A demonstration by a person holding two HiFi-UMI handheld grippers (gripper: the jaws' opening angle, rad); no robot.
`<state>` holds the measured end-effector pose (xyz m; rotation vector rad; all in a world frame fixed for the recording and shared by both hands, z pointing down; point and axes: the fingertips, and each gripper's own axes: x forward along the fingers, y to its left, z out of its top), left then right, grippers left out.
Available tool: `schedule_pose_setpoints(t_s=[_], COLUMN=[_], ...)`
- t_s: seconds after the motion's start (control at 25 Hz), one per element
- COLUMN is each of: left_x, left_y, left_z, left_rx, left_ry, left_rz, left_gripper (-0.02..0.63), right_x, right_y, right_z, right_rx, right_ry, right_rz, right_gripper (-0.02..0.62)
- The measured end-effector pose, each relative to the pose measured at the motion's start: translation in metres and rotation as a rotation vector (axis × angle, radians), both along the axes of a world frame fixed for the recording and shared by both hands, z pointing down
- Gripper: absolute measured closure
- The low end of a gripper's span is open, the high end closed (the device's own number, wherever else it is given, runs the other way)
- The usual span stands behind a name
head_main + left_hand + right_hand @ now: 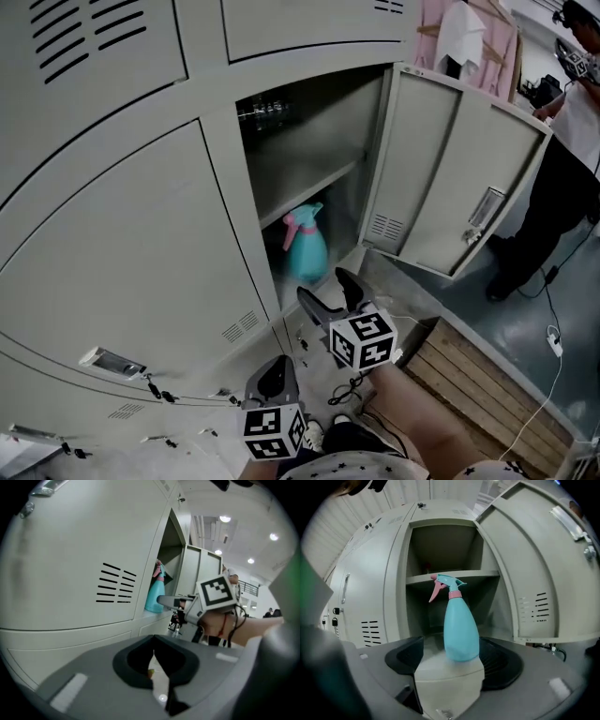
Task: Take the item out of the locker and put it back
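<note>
Locker: One grey locker (319,141) in the bank in front of you is open. Its door (450,178) is swung wide to your right, which leaves the opening free for your reach.
Spray bottle: The teal spray bottle (460,630) with a pink trigger stands upright on the locker's floor. It is in the lower compartment, beneath the shelf (309,192) and close to the front edge, where it is easy to reach.
Right tongs: Your right tongs (326,289) are released, jaws spread wide and aimed low into the opening. In the right gripper view the bottle lines up between the jaws, but neither pad presses on it. From above, the tips look just short of its base.
Left tongs: Your left tongs (278,375) are clenched on nothing. You hold them low and back, beside the closed neighbouring door, clear of the reaching arm.
Stage: The bottle is inside the locker and unheld. This moment does not show whether it is about to come out or has been set back.
Care: The shelf sits close above the trigger, so the bottle probably needs drawing straight out rather than lifting.
Surroundings: A wooden pallet (487,384) lies on the floor to your right. Another person (562,150) stands beyond the open door.
</note>
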<state>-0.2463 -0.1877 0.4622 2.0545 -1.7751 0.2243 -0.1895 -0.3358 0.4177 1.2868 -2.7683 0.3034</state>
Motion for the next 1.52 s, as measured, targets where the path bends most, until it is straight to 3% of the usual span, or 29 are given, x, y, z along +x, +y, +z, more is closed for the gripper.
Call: schedule_pose_setpoints(t_s=[0.32,0.8,1.12,1.52], left_x=[-0.009,-0.003,0.011,0.033], left_y=[-0.002,-0.011,-0.011,0.001], left_z=[-0.003,-0.010,-0.015,-0.017], left_rx=[-0.013,0.000,0.021,0.034], left_ry=[-0.007,-0.010,-0.018,-0.016], left_rz=[-0.073,-0.148,-0.134,-0.087], left_gripper=[0.598,0.598,0.598,0.598], right_x=[-0.030,-0.037,-0.008,0.046], right_y=[-0.066,-0.077,-0.012,0.092], right_z=[-0.005,0.006,-0.013,0.000], right_rx=[0.039,0.034,0.068,0.013], right_ry=[0.108,0.140,0.105,0.067], right_rz=[-0.007,-0.050,-0.110,-0.123], right_gripper=[0.161,0.176,0.179,0.181])
